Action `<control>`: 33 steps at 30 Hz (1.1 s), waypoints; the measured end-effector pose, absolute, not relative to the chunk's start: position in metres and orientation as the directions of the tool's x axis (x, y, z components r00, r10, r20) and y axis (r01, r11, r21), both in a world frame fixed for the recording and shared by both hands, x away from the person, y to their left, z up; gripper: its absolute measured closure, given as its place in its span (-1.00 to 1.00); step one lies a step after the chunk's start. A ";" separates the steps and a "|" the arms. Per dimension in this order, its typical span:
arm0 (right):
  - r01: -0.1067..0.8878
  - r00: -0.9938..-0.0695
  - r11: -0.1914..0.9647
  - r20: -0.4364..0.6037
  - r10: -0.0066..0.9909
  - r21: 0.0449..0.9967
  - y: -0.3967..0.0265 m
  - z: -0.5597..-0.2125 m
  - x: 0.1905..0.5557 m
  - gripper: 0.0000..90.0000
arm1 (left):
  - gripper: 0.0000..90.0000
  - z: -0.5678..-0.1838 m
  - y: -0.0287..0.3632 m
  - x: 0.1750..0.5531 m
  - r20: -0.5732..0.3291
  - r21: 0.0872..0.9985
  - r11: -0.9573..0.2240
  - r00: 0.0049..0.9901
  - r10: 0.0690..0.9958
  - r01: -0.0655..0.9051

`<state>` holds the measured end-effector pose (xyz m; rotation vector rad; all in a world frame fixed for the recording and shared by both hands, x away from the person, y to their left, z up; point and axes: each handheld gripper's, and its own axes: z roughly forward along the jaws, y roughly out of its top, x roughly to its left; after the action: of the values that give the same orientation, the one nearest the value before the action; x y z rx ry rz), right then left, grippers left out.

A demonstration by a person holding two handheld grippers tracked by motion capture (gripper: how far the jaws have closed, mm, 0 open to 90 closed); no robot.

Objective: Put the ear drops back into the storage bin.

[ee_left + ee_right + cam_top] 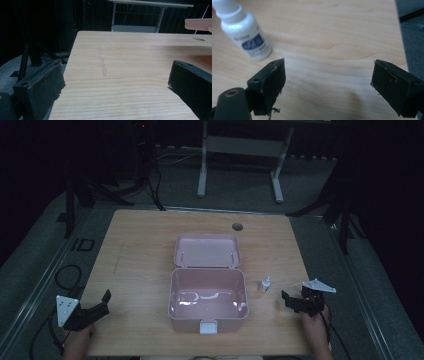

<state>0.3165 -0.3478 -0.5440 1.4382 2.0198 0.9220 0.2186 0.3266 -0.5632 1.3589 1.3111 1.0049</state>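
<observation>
On the wooden table (140,245), I go from the biggest thing down. Dead centre sits the pink box (208,299), lid thrown back toward the far edge and its latch facing the near edge; its tub looks empty from the high view, apart from glare on the floor.

My left gripper (95,310) rests at the near left corner, jaws spread wide with nothing between them, and in the left gripper view I see bare wood ahead of it. It is well apart from anything worth grasping.

My right gripper (295,301) sits near the right edge, toward the near corner, its jaws also wide apart and holding nothing. The small white bottle (265,284) stands upright between the box's right wall and this gripper, near both but touching neither. In the right gripper view the small white bottle (245,32) rises just beyond the left-hand jaw, outside the gap, its long axis vertical and its blue label facing me.

That offset is what I judge the next move turns on: the bottle lies forward and toward the box from my right gripper, so I would need to slide that hand sideways toward the box before closing. The right hand is clearly the nearer one.
</observation>
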 end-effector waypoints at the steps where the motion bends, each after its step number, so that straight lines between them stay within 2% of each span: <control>1: 0.629 -0.331 0.235 -0.018 0.943 0.741 -0.347 -0.543 0.317 -0.74 | -0.99 -0.563 0.327 0.219 -0.058 0.978 0.040 0.083 0.995 0.203; 5: 0.671 -0.383 0.290 -0.016 0.923 0.683 -0.347 -0.538 0.316 -0.75 | -0.99 -0.563 0.326 0.219 -0.057 0.978 0.040 0.083 0.995 0.203; 10: 0.686 -0.399 0.328 -0.041 0.916 0.650 -0.351 -0.529 0.316 -0.74 | -0.99 -0.563 0.326 0.219 -0.057 0.978 0.039 0.084 0.995 0.203; 14: 0.711 -0.444 0.364 -0.018 0.896 0.601 -0.353 -0.521 0.315 -0.71 | -0.99 -0.563 0.327 0.219 -0.062 0.978 0.043 0.090 0.994 0.206; 22: 0.744 -0.567 0.519 -0.013 0.824 0.421 -0.341 -0.512 0.314 -0.70 | -0.99 -0.563 0.327 0.219 -0.062 0.978 0.043 0.089 0.994 0.206; 33: 0.681 -0.717 0.709 -0.033 0.697 0.181 -0.323 -0.511 0.316 -0.66 | -0.99 -0.563 0.327 0.219 -0.066 0.977 0.046 0.090 0.994 0.206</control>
<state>0.3156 -0.3235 -0.5110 1.1369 2.8122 0.2378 0.2190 0.3274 -0.5632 1.3587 1.3095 0.9915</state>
